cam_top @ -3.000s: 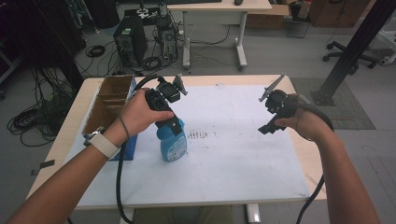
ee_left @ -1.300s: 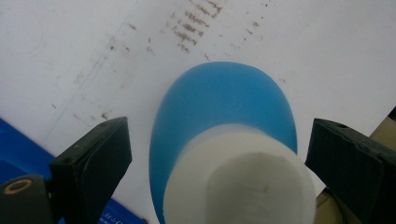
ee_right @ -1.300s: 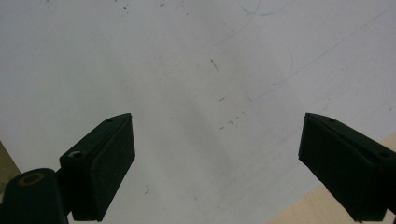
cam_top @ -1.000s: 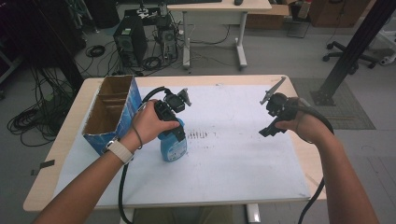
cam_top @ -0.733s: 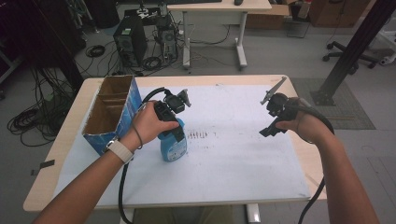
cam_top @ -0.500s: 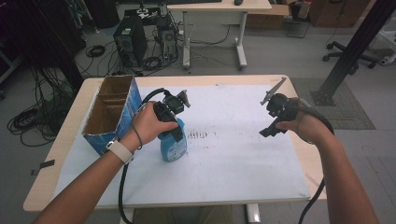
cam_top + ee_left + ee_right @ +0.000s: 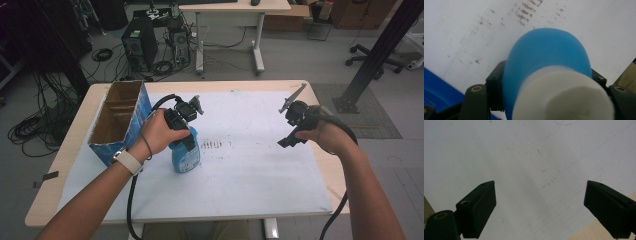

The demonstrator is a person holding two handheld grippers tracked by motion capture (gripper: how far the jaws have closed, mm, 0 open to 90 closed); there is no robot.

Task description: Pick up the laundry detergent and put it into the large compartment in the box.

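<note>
A blue bottle (image 7: 186,156) with a white cap (image 7: 564,100) stands upright on the white mat (image 7: 250,170), left of centre. My left gripper (image 7: 183,138) comes down on it from above. Its jaws have just been closing and now press on the bottle's neck (image 7: 546,55) from both sides. My right gripper (image 7: 288,142) hangs over the right part of the mat. In the right gripper view it (image 7: 540,205) stands open, with bare mat between its fingers (image 7: 482,207).
An open cardboard box with blue sides (image 7: 120,122) stands at the table's left, close beside the left hand. Brown smudges (image 7: 214,145) mark the mat just right of the bottle. The wooden table edge (image 7: 327,165) runs along the right, beyond the mat.
The left hand has swung from over the box side to sit lower on the bottle's top. Over the last second both hands stay where they were.
</note>
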